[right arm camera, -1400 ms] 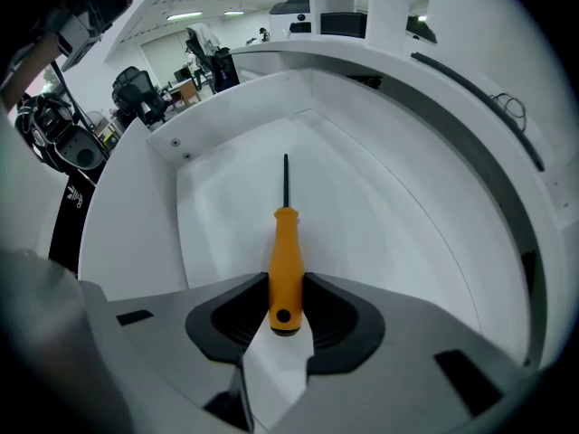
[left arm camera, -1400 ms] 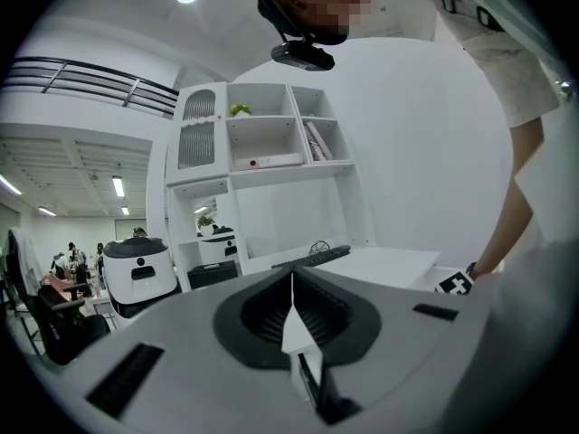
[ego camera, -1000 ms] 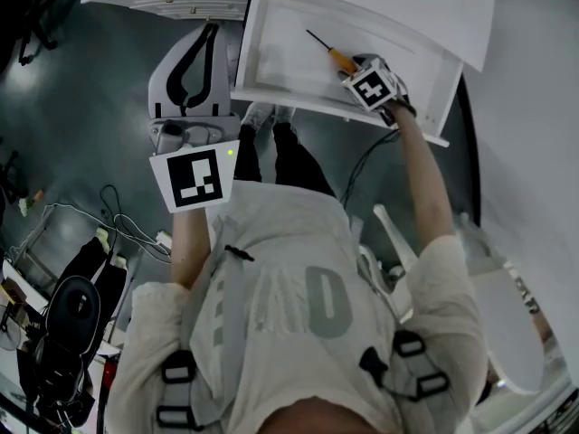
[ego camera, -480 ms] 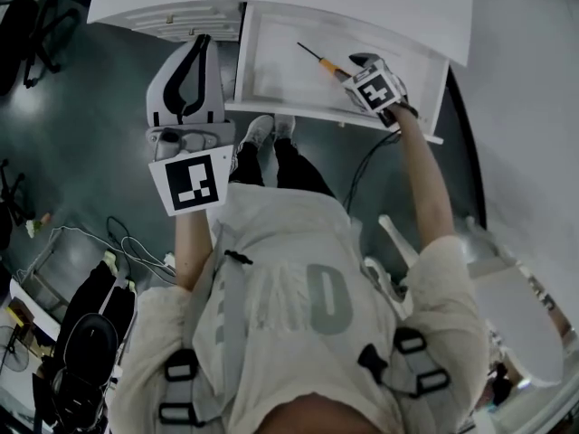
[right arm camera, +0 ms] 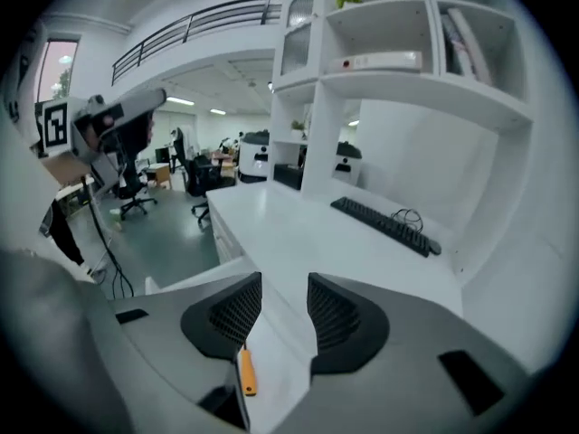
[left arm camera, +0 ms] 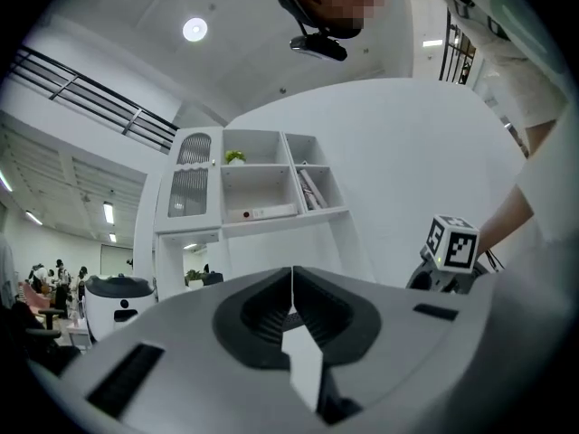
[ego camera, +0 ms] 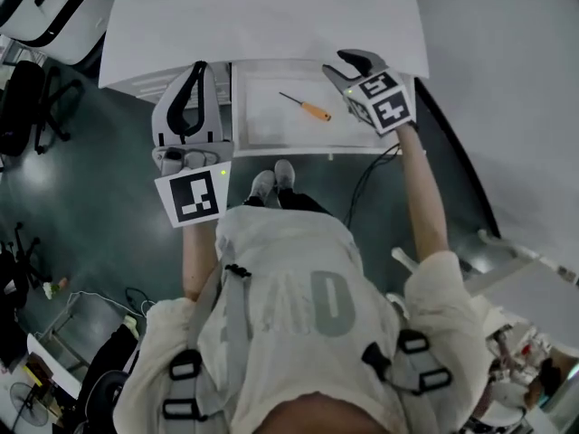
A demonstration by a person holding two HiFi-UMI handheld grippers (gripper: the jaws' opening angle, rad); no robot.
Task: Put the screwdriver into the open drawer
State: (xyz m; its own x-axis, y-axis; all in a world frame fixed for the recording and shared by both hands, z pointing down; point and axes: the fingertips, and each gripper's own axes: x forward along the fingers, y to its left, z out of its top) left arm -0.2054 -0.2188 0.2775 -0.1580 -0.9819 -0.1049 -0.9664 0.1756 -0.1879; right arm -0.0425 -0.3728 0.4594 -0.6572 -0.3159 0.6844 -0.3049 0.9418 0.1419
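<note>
The screwdriver (ego camera: pixel 306 107), with a thin dark shaft and an orange handle, lies flat in the open white drawer (ego camera: pixel 262 127). My right gripper (ego camera: pixel 351 65) hangs above the drawer's right end, clear of the tool. Its jaws stand apart and are closing, with nothing between them. In the right gripper view the orange handle (right arm camera: pixel 246 372) shows far below the right gripper (right arm camera: pixel 283 310). My left gripper (ego camera: pixel 194 72) is held left of the drawer, over the floor. In its own view the left gripper (left arm camera: pixel 291 307) has its jaws pressed together on nothing.
The white desk top (ego camera: pixel 262 25) lies above the drawer, with a black keyboard (right arm camera: pixel 384 224) on it and a white shelf unit (right arm camera: pixel 398 52) behind. An office chair (ego camera: pixel 32 107) and cables (ego camera: pixel 90 301) are on the dark floor at left.
The right gripper has let go of the screwdriver's handle and risen away from it; the tool stays in the drawer. The left gripper has risen a little.
</note>
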